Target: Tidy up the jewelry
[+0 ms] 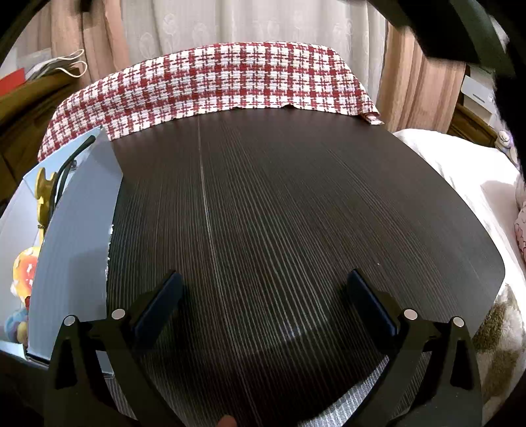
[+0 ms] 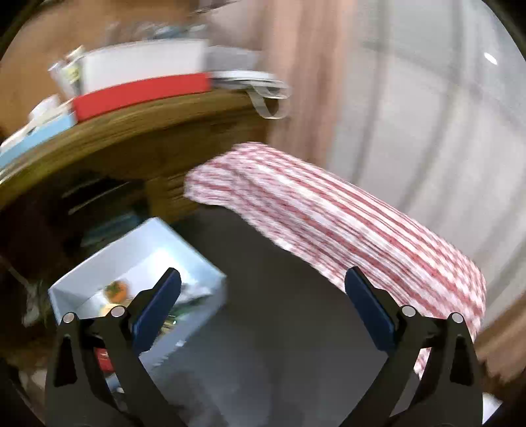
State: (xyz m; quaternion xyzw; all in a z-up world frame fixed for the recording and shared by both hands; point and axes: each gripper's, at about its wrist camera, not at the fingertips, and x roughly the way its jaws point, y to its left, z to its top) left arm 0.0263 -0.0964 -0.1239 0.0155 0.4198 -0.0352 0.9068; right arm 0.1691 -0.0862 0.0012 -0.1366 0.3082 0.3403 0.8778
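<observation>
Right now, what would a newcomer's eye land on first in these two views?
Probably the red and white checked cloth draped over the far edge of the dark striped table. Next, the pale open box at the table's left side, holding small colourful trinkets. Both the left gripper and right gripper stand open and empty.

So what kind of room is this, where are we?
Probably a bedroom at home: pale bedding lies beside the dark wood-grain table, pink and white curtains hang behind it, and a cluttered wooden desk stands nearby.
</observation>
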